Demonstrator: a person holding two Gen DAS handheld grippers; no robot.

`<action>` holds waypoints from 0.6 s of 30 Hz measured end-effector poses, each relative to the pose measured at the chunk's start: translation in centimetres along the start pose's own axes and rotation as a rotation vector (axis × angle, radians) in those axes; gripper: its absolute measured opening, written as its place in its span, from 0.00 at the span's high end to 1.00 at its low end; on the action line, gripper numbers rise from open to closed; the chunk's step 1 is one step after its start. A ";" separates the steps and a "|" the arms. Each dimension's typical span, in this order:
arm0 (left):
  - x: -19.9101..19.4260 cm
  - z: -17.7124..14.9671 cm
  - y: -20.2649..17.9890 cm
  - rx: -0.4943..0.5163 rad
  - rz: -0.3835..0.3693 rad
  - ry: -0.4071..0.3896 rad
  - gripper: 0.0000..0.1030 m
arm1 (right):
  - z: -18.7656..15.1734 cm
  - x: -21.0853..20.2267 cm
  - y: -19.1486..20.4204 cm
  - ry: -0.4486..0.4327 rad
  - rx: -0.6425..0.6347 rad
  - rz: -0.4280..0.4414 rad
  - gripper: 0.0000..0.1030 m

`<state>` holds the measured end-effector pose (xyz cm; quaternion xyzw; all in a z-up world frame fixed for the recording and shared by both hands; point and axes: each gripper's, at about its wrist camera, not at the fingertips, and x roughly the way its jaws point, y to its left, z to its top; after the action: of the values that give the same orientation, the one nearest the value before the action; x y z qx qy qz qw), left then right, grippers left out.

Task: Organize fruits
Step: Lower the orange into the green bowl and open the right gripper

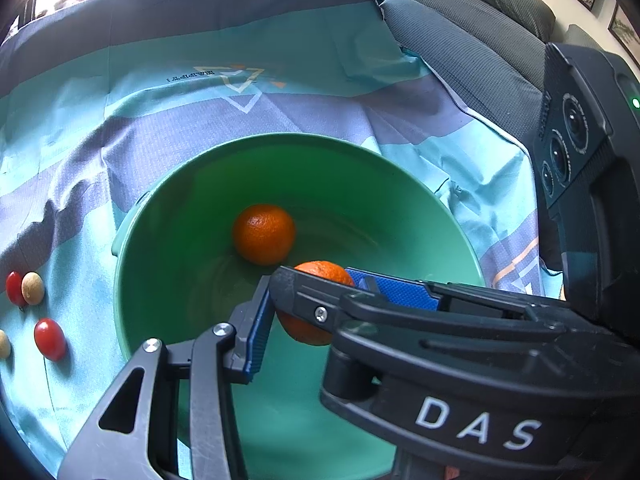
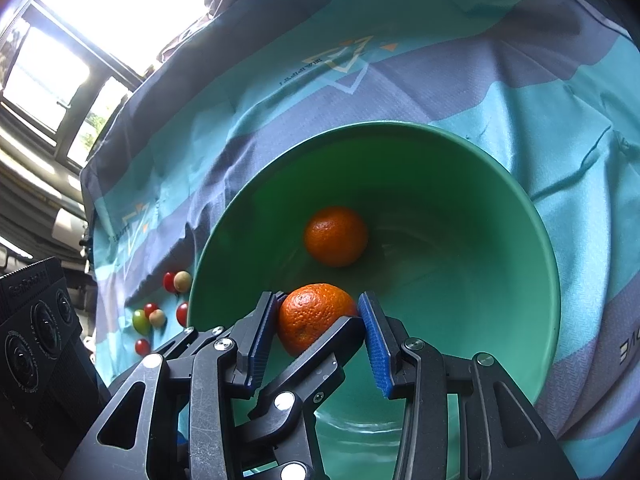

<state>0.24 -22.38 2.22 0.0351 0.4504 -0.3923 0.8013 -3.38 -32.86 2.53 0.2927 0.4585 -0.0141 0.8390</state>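
Orange (image 2: pixel 310 318) sits between my right gripper (image 2: pixel 320 340) pads, jaws wide around it, inside the green bowl (image 2: pixel 500 208); left gripper's (image 1: pixel 306 308) spread unclear.

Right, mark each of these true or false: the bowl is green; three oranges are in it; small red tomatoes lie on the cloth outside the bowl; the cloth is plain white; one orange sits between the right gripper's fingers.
1. The bowl is green. True.
2. Three oranges are in it. False: only two show, one orange on the bowl's floor and a second orange nearer the cameras.
3. Small red tomatoes lie on the cloth outside the bowl. True.
4. The cloth is plain white. False: it has teal and grey-blue bands.
5. The second orange sits between the right gripper fingers. True.
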 end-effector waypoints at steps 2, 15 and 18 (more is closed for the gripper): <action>0.0 0.0 0.0 0.000 -0.001 0.001 0.59 | -0.1 0.0 0.0 0.001 0.002 -0.002 0.56; 0.1 0.2 0.2 -0.013 -0.004 0.014 0.59 | -0.2 -0.1 0.0 -0.012 0.016 -0.019 0.56; -0.5 0.2 0.1 -0.013 0.000 0.009 0.58 | -0.3 -0.6 0.4 -0.035 0.003 -0.023 0.56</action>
<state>0.36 -22.10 2.70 0.0317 0.4566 -0.3895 0.7993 -3.87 -32.51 3.09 0.2882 0.4473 -0.0295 0.8462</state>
